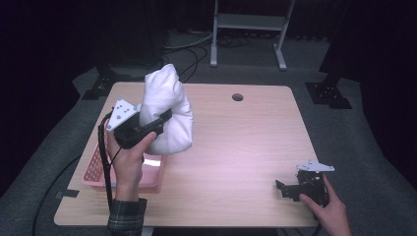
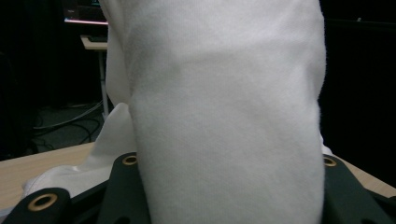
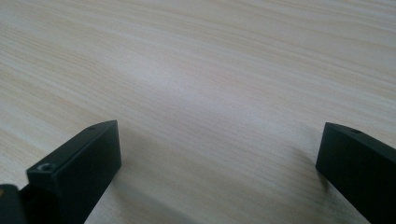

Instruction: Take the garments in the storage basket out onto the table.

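Note:
A bulky white cloth is held up over the left part of the wooden table, its lower end hanging down to the tabletop. My left gripper is shut on its side. In the left gripper view the cloth bulges out between the two black jaws and hides their tips. My right gripper rests low at the table's front right corner with a hand on it. Its jaws stand wide apart and open, with nothing but bare wood between them.
A pink slatted basket sits at the front left of the table, under my left hand. A round hole is in the tabletop near the far edge. A metal stand and cables lie on the floor behind.

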A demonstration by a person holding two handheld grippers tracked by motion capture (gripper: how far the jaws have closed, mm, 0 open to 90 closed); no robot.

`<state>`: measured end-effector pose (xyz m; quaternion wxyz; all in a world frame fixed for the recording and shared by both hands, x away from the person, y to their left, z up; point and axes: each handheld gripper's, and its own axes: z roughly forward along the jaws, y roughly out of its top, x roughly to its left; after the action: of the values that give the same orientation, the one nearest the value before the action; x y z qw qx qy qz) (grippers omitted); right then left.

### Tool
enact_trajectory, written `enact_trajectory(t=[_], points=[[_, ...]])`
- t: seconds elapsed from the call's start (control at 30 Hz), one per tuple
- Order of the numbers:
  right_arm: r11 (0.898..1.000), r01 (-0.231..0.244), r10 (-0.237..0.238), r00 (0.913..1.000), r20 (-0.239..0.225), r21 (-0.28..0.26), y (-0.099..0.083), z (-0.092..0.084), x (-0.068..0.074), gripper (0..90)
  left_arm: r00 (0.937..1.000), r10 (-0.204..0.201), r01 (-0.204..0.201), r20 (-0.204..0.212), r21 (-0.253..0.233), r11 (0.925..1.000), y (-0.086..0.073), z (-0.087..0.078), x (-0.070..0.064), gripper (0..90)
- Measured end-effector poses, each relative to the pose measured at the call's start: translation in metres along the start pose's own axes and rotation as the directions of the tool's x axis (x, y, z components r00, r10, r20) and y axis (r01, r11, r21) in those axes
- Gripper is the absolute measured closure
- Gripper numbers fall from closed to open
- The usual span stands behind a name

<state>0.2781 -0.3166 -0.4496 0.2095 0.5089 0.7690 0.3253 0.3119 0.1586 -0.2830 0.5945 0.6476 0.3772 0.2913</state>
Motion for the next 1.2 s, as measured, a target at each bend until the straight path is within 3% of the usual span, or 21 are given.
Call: enact_trajectory(t=[0.33, 0.57, 1.2], points=[[1.0, 0.0, 0.0, 1.0, 0.0, 0.0, 0.0, 0.0, 0.0, 0.0, 0.9997, 0.015, -0.015, 0.022, 0.004, 0.9999, -0.002, 0.012, -0.019, 52.7], [1.0, 0.0, 0.0, 1.0, 0.0, 0.0, 0.0, 0.0, 0.0, 0.0, 0.999, 0.004, -0.004, 0.045, 0.001, 1.0, -0.007, 0.021, -0.033, 52.6], [1.0, -0.001, 0.001, 1.0, 0.0, 0.0, 0.0, 0.0, 0.0, 0.0, 0.9941, 0.009, -0.012, 0.108, 0.029, 0.9995, -0.034, 0.052, -0.072, 52.5]])
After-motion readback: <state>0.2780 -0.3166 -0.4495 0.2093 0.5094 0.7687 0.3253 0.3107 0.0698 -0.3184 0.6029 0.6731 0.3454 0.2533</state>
